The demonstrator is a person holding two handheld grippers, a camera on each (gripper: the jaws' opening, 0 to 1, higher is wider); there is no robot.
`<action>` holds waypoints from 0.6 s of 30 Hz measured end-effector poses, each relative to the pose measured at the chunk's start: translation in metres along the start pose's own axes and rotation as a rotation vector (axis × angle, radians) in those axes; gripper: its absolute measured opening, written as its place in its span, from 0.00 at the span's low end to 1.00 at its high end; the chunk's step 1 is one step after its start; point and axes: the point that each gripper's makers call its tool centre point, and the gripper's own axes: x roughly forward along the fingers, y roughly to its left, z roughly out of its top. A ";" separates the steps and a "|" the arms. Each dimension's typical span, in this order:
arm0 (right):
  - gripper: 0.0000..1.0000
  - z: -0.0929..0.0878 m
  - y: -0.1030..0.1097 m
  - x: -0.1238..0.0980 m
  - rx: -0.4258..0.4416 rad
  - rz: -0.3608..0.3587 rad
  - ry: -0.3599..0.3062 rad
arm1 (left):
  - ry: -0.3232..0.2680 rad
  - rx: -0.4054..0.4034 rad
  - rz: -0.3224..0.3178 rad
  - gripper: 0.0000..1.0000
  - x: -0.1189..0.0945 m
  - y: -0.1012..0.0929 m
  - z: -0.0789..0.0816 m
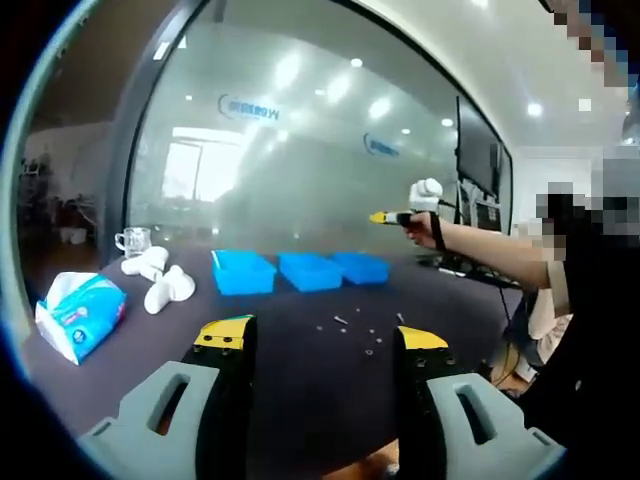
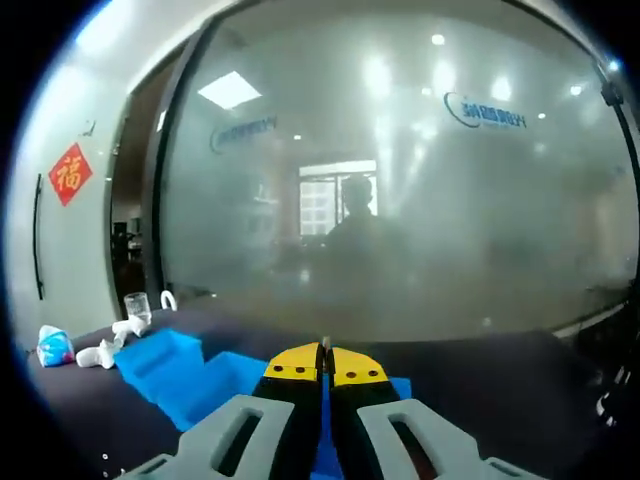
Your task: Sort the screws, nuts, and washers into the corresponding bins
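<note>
Three blue bins (image 1: 243, 270) (image 1: 310, 270) (image 1: 360, 267) stand in a row on the dark table. Several small screws, nuts and washers (image 1: 355, 330) lie scattered in front of them. My left gripper (image 1: 322, 338) is open, low over the near table, with nothing between its yellow-tipped jaws. A person's hand holds my right gripper (image 1: 392, 216) in the air above and behind the rightmost bin. In the right gripper view my right gripper (image 2: 323, 362) is shut, high over the blue bins (image 2: 165, 368). A tiny sliver shows at its tips, too small to name.
A blue tissue pack (image 1: 80, 315) lies at the near left, with white rounded objects (image 1: 160, 282) and a glass cup (image 1: 133, 240) behind it. A frosted glass wall (image 1: 300, 150) runs behind the table. The person (image 1: 585, 330) stands at the right edge.
</note>
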 end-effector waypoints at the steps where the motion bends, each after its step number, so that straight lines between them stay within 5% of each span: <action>1: 0.00 -0.002 0.000 0.002 -0.003 -0.001 0.007 | 0.000 0.001 0.001 0.52 -0.001 0.000 0.000; 7: 0.01 -0.009 0.001 0.009 -0.009 0.010 0.024 | 0.005 -0.002 0.011 0.52 -0.002 0.002 -0.002; 12: 0.29 -0.013 0.012 0.006 -0.085 0.060 0.029 | 0.010 0.000 0.015 0.52 -0.002 0.002 -0.002; 18: 0.30 -0.018 0.017 -0.011 -0.080 0.093 0.029 | 0.005 0.001 0.007 0.52 0.000 -0.002 0.001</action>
